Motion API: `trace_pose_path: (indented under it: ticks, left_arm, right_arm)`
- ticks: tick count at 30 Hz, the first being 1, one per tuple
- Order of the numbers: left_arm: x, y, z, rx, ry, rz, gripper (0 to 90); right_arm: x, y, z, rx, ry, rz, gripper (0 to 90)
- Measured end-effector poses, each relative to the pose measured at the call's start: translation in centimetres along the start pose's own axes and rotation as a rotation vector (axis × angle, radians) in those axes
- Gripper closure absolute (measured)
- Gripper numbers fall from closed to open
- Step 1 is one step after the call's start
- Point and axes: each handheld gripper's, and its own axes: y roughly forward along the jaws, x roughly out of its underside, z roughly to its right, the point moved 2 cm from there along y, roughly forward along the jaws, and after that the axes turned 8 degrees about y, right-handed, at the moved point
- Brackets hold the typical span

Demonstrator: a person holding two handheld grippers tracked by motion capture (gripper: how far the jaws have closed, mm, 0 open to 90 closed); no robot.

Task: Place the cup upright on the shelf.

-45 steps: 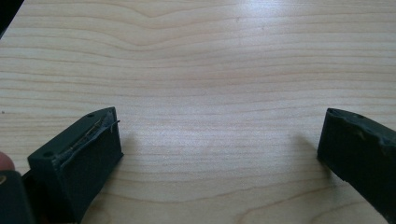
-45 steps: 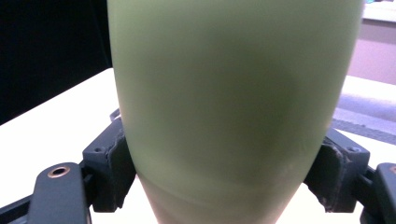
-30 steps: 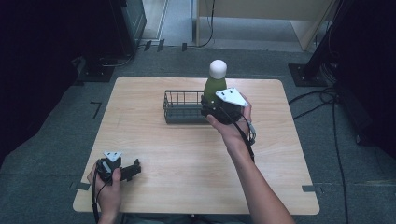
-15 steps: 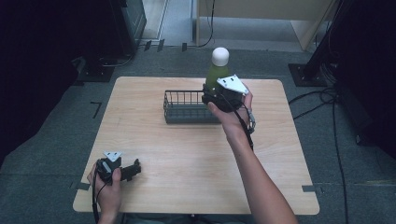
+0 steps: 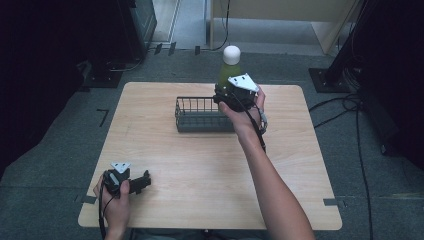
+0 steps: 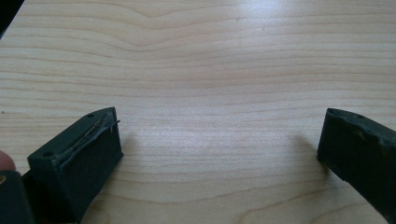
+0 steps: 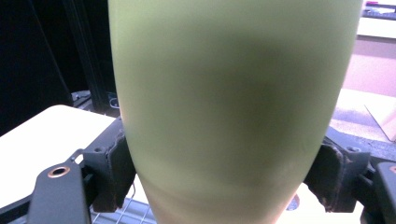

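The right gripper (image 5: pixel 226 95) pinches the green bottle (image 7: pixel 233 107) above the basket (image 5: pixel 197 116) near the table's (image 5: pixel 200 165) far edge, while the left gripper (image 5: pixel 142 181) rests spread at its near-left corner.

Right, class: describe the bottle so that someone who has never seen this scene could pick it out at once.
Start at the wooden table, then find the dark wire basket near its far edge. At the basket's right end, the right gripper clamps the bottle: upright, pale green, with a round white cap.

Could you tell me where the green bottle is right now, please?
In the high view the green bottle is upright, clamped in the right gripper, over the right end of the wire basket near the table's far edge.
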Motion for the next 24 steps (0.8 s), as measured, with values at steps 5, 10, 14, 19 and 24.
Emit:
trace_pose_path:
  ticks: [5,10,14,19,24]
  left_arm:
    - [0.0,0.0,0.0,0.001,0.001,0.0,0.0]
    - [0.0,0.0,0.0,0.001,0.001,0.0,0.0]
    - [0.0,0.0,0.0,0.002,0.001,0.0,0.0]
    - [0.0,0.0,0.0,0.002,0.001,0.0,0.0]
    - [0.0,0.0,0.0,0.001,0.001,0.0,0.0]
  right_arm:
    - [0.0,0.9,0.0,0.01,-0.012,0.014,20.6]
    - [0.4,1.9,0.1,0.02,-0.006,0.01,20.6]
    - [0.8,2.6,0.3,0.026,0.005,0.001,20.6]
    - [1.3,2.9,0.3,0.022,0.006,-0.015,20.6]
    - [2.0,3.1,0.5,0.022,0.007,-0.032,20.6]
